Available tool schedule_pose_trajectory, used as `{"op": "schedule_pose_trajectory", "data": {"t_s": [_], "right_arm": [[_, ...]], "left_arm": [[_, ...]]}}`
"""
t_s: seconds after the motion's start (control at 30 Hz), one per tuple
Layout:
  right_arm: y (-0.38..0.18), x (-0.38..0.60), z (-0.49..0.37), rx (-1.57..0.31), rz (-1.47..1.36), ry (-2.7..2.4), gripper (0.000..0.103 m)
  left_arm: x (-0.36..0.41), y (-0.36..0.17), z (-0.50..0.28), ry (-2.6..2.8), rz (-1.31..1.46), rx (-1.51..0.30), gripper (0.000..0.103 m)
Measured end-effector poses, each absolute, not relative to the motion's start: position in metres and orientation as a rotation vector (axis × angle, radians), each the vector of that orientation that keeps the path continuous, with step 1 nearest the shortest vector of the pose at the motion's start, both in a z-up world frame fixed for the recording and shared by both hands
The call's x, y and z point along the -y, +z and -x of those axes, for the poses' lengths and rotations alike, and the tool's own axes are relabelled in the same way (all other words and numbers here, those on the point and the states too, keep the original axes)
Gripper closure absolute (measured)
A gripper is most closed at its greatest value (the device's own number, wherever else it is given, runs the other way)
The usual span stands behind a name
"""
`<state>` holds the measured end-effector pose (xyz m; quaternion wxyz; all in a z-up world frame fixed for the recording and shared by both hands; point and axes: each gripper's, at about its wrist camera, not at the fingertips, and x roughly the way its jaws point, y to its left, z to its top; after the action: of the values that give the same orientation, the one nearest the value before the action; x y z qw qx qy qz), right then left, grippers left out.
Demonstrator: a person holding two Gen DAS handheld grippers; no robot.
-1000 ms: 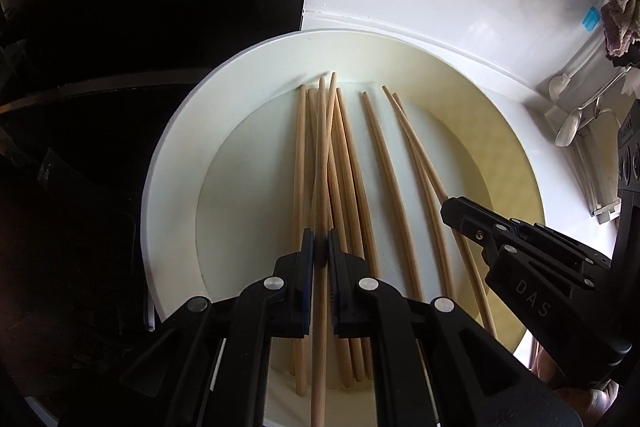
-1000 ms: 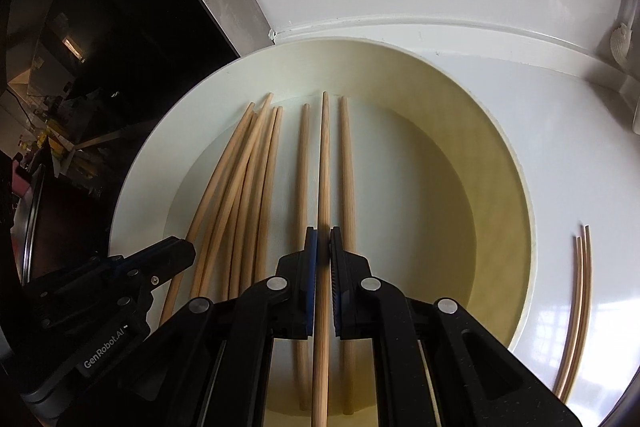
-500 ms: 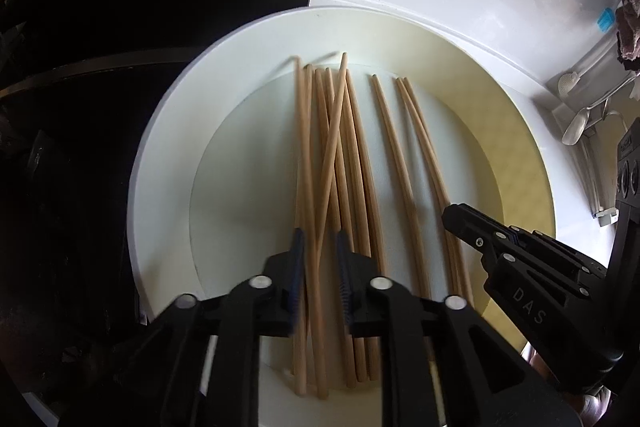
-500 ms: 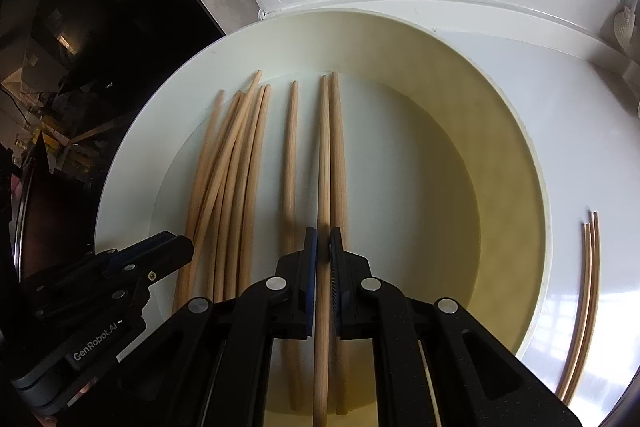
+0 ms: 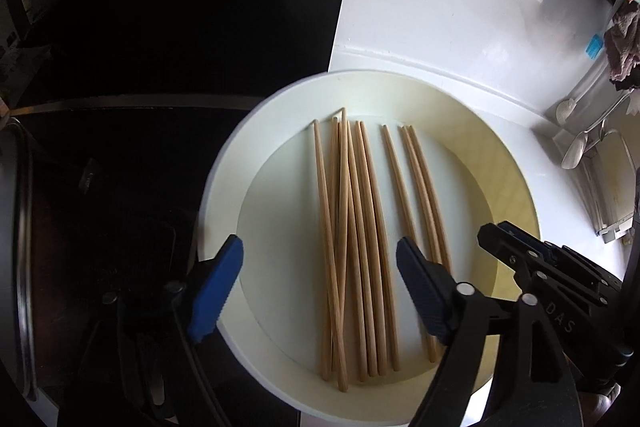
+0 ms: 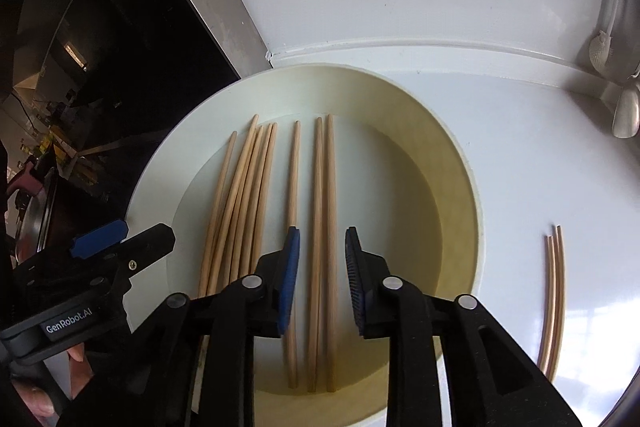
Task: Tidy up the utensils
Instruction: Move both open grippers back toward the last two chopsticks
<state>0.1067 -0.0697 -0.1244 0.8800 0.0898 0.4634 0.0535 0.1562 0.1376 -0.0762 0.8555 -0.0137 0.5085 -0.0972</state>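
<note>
Three loose chopsticks [image 6: 554, 295]; rt view only

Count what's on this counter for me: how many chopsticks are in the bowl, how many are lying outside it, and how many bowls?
Chopsticks in bowl: 9 (they overlap, so maybe 8)
Chopsticks on counter: 3
Bowl: 1
Total: 13

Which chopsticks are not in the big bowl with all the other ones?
The few chopsticks lying on the white counter, right of the bowl. All the others lie inside the bowl, under the open tongs.
</note>
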Motion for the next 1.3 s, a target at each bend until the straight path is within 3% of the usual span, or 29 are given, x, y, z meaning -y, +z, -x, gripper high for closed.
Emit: {"op": "schedule_pose_trajectory", "data": {"t_s": [0.13,0.23,0.87,1.3], "right_arm": [[-0.111,0.078,-0.086,-0.938,-0.188,0.118,0.074],[-0.104,0.085,-0.067,-0.924,-0.184,0.108,0.064],[-0.076,0.211,0.031,-0.84,-0.168,0.033,0.05],[-0.108,0.278,0.052,-0.857,-0.1,0.119,0.041]], "left_arm": [[-0.131,-0.066,-0.148,-0.191,0.041,-1.038,0.013],[-0.128,-0.06,-0.14,-0.187,0.045,-1.032,0.013],[-0.016,-0.034,-0.047,-0.214,0.011,-0.982,0.01],[0.063,-0.047,0.009,-0.092,-0.091,-0.969,0.007]]}}
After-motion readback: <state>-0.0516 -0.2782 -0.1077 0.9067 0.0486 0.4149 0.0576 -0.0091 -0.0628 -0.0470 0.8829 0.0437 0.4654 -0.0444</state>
